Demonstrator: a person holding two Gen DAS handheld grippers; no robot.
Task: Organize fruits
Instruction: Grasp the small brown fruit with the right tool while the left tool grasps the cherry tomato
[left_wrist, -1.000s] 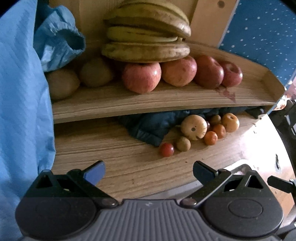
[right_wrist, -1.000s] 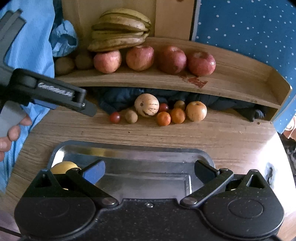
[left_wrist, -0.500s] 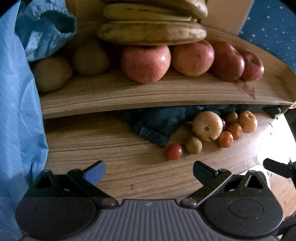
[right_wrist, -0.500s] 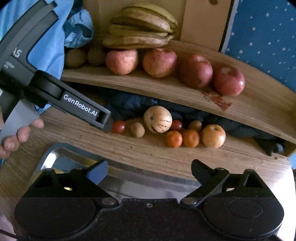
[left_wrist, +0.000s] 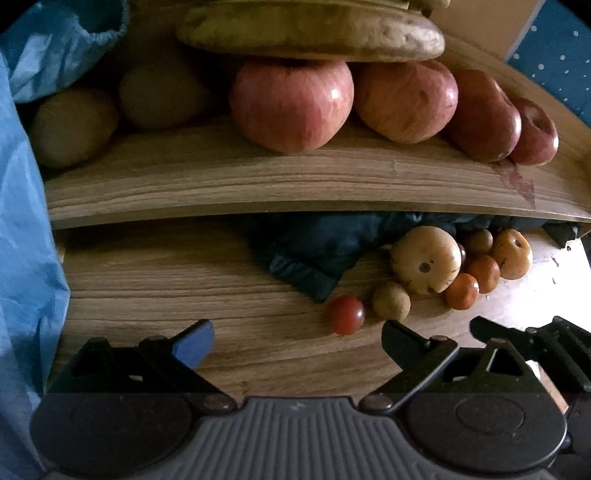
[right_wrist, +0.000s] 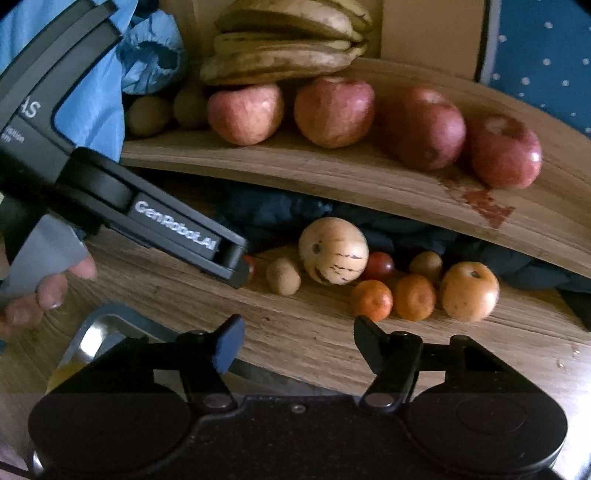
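A home setting: a worn wood-grain table (right_wrist: 303, 332) with a raised wooden shelf (left_wrist: 295, 181) holding red apples (left_wrist: 291, 107) and spotted yellow bananas (right_wrist: 288, 44), crumpled dark blue cloth (left_wrist: 317, 251) beneath, and blue white-dotted fabric (right_wrist: 546, 55) behind.

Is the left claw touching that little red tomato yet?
Apart. In the left wrist view, bare wood shows between the open left gripper and the cherry tomato.

You've got a dark navy cloth (left_wrist: 317, 254) bunched under the wooden shelf (left_wrist: 295, 184) — crumpled blue fabric (left_wrist: 26, 221) left, a red stain (right_wrist: 484, 206) on the shelf edge.
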